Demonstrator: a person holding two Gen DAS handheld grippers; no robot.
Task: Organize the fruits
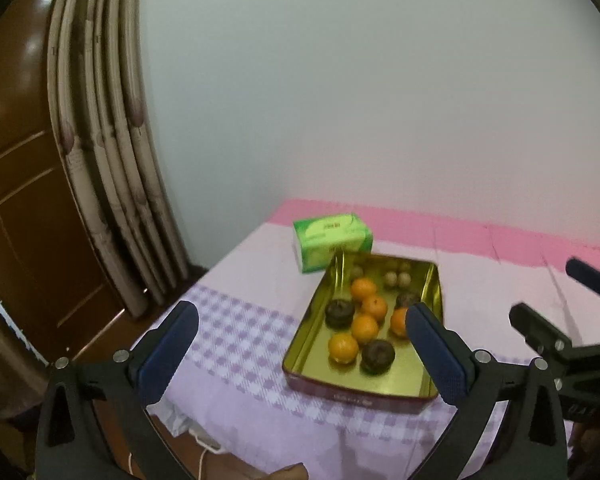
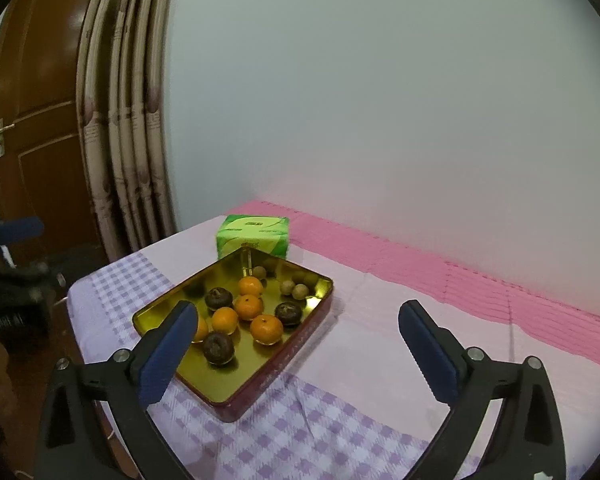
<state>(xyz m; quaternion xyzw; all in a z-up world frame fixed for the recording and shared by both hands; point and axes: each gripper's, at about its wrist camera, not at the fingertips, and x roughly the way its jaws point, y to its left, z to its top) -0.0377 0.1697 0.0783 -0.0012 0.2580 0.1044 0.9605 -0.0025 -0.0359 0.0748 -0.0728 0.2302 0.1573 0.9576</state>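
A gold tin tray (image 1: 360,395) (image 2: 268,380) with red outer walls lies on the checked tablecloth. Inside it are several oranges (image 1: 365,329) (image 2: 266,329), three dark brown fruits (image 1: 377,356) (image 2: 218,347) and several small tan round fruits (image 1: 396,279) (image 2: 294,289) at its far end. My left gripper (image 1: 300,312) stands open above the near left of the tray, with nothing between its fingers. My right gripper (image 2: 298,308) is open too, above the cloth to the tray's right, and is empty. It also shows at the right edge of the left wrist view as the right gripper (image 1: 556,294).
A green tissue box (image 1: 332,242) (image 2: 254,236) stands just behind the tray. A pink strip (image 2: 440,264) of the cloth runs along the white wall. Curtains (image 1: 100,160) and a brown door (image 2: 40,100) are off the table's left edge.
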